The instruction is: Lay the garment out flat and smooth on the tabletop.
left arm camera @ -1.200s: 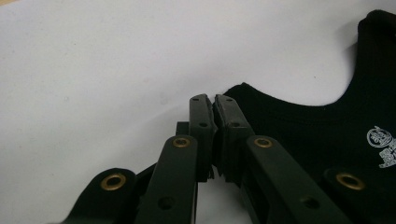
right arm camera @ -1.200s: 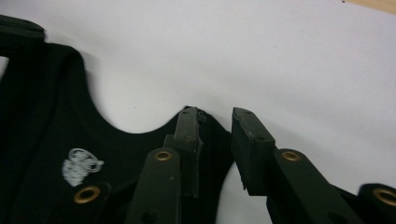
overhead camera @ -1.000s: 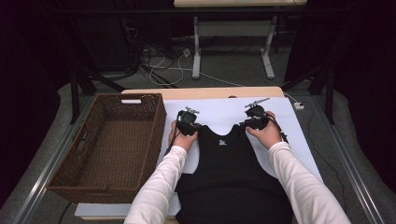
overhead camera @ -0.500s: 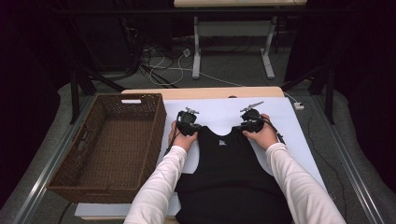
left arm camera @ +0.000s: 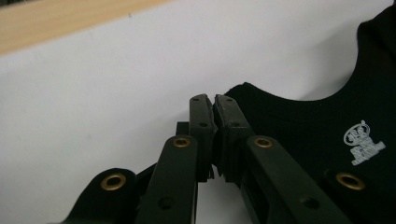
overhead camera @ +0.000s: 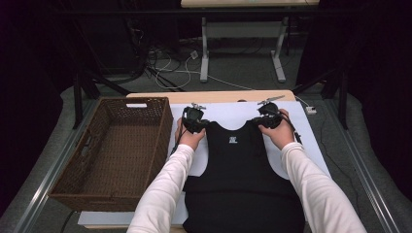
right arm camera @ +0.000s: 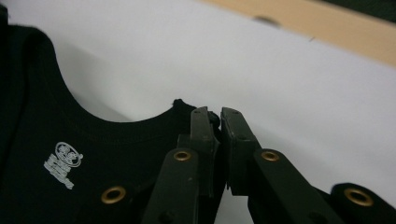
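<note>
A black sleeveless top (overhead camera: 243, 179) with a small white logo (left arm camera: 363, 142) lies flat on a white sheet (overhead camera: 228, 109), neck toward the far edge. My left gripper (overhead camera: 194, 119) is at its left shoulder strap. In the left gripper view the jaws (left arm camera: 214, 100) are shut, with the strap's end (left arm camera: 243, 91) pinched at their tips. My right gripper (overhead camera: 267, 116) is at the right strap. Its jaws (right arm camera: 214, 112) have just been closing and now pinch the strap's black fabric (right arm camera: 184, 106).
A brown wicker basket (overhead camera: 163, 136) stands empty at the left, close beside the sheet. The wooden table edge (overhead camera: 214, 95) runs just beyond the sheet. Cables and table legs lie on the floor behind. The person's white sleeves (overhead camera: 160, 194) cross the near part.
Both grippers have shifted slightly up the picture at the top's shoulders. The right one also edged a little toward the neck.
</note>
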Demonstrator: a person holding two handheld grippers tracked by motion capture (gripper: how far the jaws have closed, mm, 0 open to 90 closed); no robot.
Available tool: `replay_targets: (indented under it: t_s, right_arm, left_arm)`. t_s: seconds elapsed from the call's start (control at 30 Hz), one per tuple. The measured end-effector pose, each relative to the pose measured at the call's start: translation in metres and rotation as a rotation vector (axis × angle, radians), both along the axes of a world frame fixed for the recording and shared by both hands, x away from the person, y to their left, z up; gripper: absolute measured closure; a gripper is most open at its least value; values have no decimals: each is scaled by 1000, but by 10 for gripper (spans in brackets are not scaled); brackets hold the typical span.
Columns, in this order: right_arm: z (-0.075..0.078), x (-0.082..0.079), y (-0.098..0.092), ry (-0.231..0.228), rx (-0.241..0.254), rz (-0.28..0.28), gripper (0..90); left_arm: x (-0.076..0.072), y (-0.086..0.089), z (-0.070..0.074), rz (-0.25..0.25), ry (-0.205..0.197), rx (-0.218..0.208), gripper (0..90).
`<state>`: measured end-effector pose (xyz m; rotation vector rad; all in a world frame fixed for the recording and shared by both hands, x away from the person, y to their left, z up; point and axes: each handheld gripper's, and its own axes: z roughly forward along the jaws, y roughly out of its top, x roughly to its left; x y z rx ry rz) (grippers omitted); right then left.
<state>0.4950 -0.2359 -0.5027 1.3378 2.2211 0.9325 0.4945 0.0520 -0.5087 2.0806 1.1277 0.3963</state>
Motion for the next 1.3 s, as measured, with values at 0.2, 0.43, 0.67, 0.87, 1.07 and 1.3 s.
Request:
replay_targets:
  t_s: [0.2,0.43,0.67,0.87,1.07,1.3]
  right_arm:
    - [36,7,-10,-72,49,-50,838]
    - [59,16,-14,-132,52,-82,838]
    - [69,19,-16,-175,67,-95,837]
    - [71,24,-20,-177,60,-114,836]
    - [71,27,-25,-167,80,-150,834]
    - [67,29,-21,-166,70,-163,832]
  left_arm:
    - [13,-7,32,7,-68,-12,863]
    - [26,-12,54,20,-113,-33,863]
    - [38,-13,55,43,-114,-52,863]
    - [45,-21,60,45,-124,-51,863]
    - [49,-26,64,48,-132,-46,861]
    - [50,-32,57,66,-115,-32,861]
